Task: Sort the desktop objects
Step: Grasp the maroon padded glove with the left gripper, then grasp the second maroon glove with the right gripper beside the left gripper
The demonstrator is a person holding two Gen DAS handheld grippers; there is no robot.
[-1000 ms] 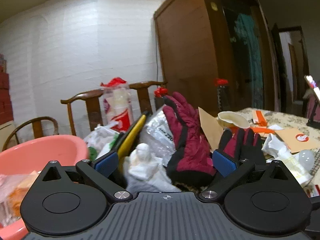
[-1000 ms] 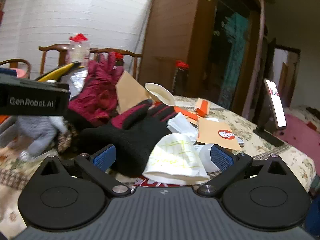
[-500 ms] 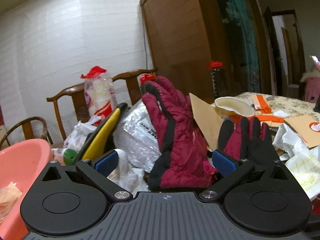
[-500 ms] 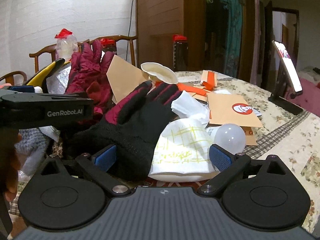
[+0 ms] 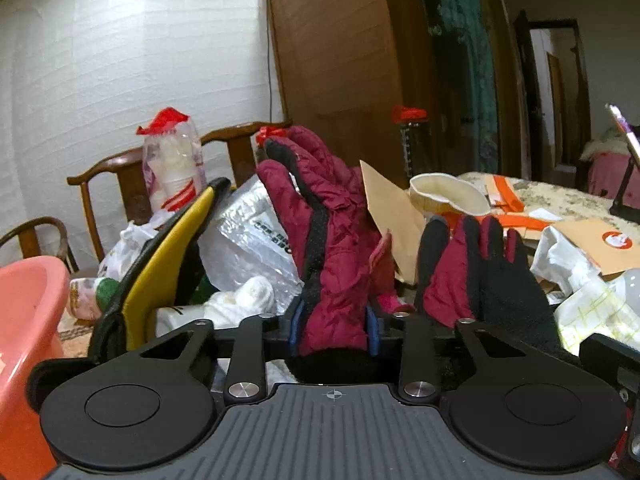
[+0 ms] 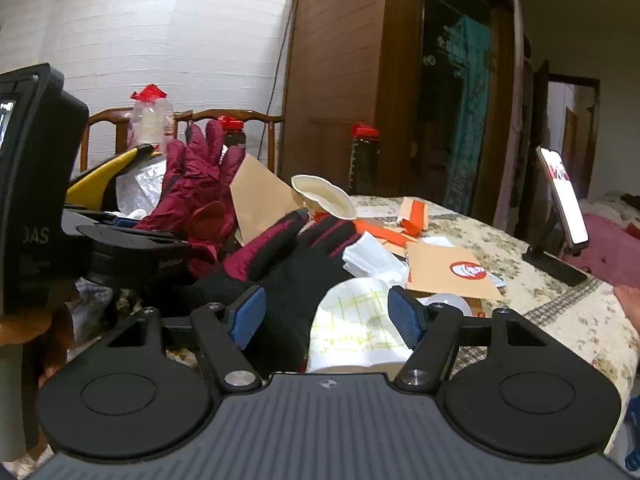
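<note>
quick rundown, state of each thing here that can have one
left gripper: shut on the upright glove
upright glove: standing, cuff pinched between the fingers
second glove: lying flat, not held
right gripper: open, holding nothing
paper bowl: tipped on its side
phone: screen lit, propped on a stand
dark jar: red lid on

Maroon glove (image 5: pixel 332 240) stands upright; second glove (image 5: pixel 492 280) lies beside it.
</note>
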